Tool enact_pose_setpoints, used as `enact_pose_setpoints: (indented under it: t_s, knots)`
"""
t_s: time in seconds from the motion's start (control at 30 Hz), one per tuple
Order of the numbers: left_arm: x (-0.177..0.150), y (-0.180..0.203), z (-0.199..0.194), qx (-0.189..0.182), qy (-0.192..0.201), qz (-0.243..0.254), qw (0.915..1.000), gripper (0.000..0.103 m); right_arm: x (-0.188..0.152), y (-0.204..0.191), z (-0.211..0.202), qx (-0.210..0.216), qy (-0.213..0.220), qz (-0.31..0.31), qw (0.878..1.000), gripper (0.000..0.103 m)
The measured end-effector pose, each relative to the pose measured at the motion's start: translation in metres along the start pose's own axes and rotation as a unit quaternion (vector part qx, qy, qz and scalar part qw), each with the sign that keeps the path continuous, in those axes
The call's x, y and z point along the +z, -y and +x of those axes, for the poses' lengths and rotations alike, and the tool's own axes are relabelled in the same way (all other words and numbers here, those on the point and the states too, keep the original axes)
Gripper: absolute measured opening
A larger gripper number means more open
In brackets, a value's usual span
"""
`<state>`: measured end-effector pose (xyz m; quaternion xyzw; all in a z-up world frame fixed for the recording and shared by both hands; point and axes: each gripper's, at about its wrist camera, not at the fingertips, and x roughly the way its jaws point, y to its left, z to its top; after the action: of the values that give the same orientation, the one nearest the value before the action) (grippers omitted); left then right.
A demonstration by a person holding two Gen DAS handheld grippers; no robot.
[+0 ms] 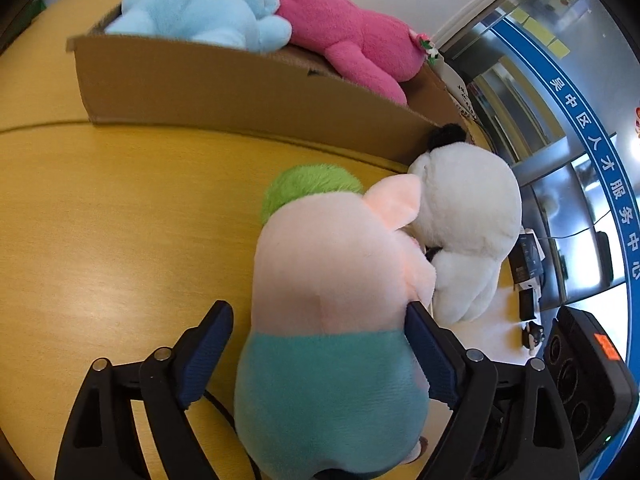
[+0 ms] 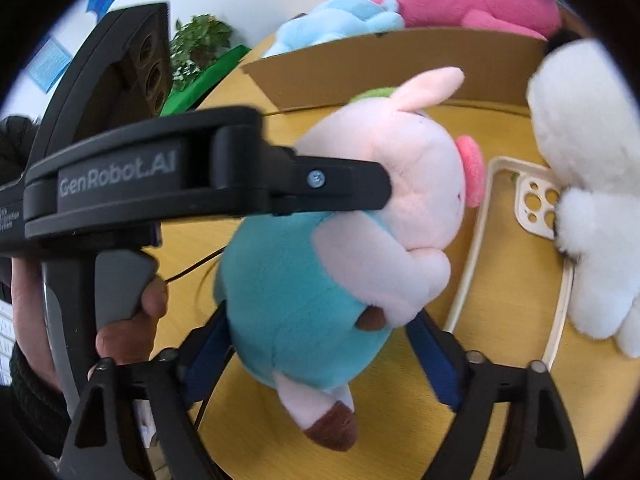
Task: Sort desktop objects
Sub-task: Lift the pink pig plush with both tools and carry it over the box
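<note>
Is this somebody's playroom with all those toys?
Probably not: it looks more like an office or service centre. The toys sit on a pale wooden desk, beside glass partitions with a blue banner of Chinese characters, and a green potted plant by the wall.

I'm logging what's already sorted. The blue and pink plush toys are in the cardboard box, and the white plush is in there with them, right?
Not quite. The blue plush and pink plush are in the cardboard box, but the white plush lies outside it on the table, beside the pig plush, as the left wrist view shows.
</note>
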<state>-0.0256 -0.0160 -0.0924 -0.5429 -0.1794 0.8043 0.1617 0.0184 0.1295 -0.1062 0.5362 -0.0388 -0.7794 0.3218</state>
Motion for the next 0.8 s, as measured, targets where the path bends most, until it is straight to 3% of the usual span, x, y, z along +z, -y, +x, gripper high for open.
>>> enact_pose_setpoints:
  t_s: [0.1, 0.13, 0.2, 0.33, 0.53, 0.57, 0.63, 0.8]
  knots:
    - [0.012, 0.002, -0.010, 0.011, 0.019, 0.013, 0.9997, 0.094, 0.002, -0.004, -0.003, 0.001, -0.008, -0.025, 1.000, 0.072]
    - [0.017, 0.003, -0.011, 0.014, 0.025, 0.016, 0.9995, 0.102, 0.002, -0.005, -0.004, -0.003, -0.011, -0.033, 0.999, 0.072]
    - [0.023, 0.009, 0.006, 0.044, 0.005, 0.049, 0.9978, 0.102, 0.003, -0.006, -0.007, -0.011, -0.018, -0.050, 0.999, 0.072]
    - [0.025, 0.005, 0.015, 0.016, -0.009, 0.043, 0.9989, 0.079, 0.007, -0.012, -0.013, -0.036, -0.012, -0.059, 0.998, 0.072]
    - [0.019, 0.008, 0.013, 0.027, -0.001, 0.051, 0.9983, 0.069, 0.014, -0.024, -0.006, -0.045, -0.008, -0.021, 0.999, 0.082]
    - [0.018, 0.008, 0.012, 0.032, 0.002, 0.058, 0.9978, 0.069, 0.012, -0.029, 0.000, -0.048, -0.008, -0.019, 0.999, 0.090]
    - [0.018, 0.000, 0.008, 0.020, -0.002, 0.045, 0.9988, 0.068, 0.011, -0.034, 0.012, -0.046, 0.002, -0.017, 0.999, 0.089]
    - [0.019, -0.005, 0.002, 0.010, -0.009, 0.035, 0.9993, 0.065, 0.011, -0.029, 0.011, -0.027, 0.010, -0.020, 0.999, 0.071]
